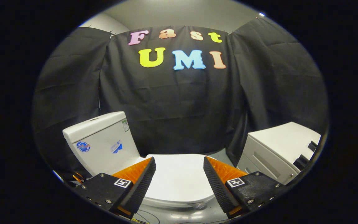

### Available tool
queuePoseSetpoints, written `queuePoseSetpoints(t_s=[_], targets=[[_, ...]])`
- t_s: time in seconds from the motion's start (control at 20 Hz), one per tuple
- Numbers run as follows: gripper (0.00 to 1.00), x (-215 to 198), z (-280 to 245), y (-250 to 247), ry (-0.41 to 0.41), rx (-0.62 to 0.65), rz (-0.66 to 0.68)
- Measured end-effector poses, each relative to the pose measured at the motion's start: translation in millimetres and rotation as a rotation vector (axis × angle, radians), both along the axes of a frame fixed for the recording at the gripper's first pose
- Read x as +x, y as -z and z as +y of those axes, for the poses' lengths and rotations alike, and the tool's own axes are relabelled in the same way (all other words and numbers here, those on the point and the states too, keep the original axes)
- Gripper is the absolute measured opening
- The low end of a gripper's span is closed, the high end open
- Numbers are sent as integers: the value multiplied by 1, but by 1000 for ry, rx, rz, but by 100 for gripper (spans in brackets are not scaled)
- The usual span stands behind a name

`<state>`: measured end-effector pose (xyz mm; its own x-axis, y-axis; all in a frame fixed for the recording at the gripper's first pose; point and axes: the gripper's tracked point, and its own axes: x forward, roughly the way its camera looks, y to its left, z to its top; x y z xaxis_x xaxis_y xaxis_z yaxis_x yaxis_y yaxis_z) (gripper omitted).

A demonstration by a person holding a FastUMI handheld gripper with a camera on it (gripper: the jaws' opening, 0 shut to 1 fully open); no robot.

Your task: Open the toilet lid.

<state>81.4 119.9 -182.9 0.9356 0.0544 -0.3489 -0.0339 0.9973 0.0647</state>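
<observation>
The gripper (pixel 179 169) hung low in the frame with its two fingers (pixel 141 183) spread wide apart, gripping nothing, and between them lay the white toilet lid (pixel 179 180), flat and closed over the bowl. The lid's rounded front edge curved across the lower middle of the frame, just under the fingertips, and neither finger appeared to touch it, though I could not be sure of the gap from that angle. Each finger carried a small square black-and-white marker (pixel 122 182) on its upper face. Behind the lid, at the left of centre, stood the white tank (pixel 104 143), turned at a slant, with its cover on. It bore a round blue sticker (pixel 83 146) toward its left side, a smaller blue and white sticker (pixel 117 147) toward its middle, and a narrow greenish label (pixel 125 125) at its upper right corner; the writing on all three was too small to read. At the lower right of the frame sat a white boxy cabinet (pixel 275 149), well apart from the toilet, with dark slots along its right edge. A grey floor (pixel 179 216) showed below the lid's front edge, with some thin cables (pixel 144 216) lying on it near the left finger. Black cloth (pixel 179 102) hung across the back.
</observation>
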Motion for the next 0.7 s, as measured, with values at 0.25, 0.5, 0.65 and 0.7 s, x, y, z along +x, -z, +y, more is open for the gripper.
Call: queuePoseSetpoints(t_s=[0.25, 0.5, 0.65, 0.7], targets=[[96, -11, 8, 39, 88, 206, 75], [96, -22, 14, 65, 183, 443, 113], [96, -28, 14, 81, 221, 518, 141], [96, -31, 12, 87, 230, 529, 152]])
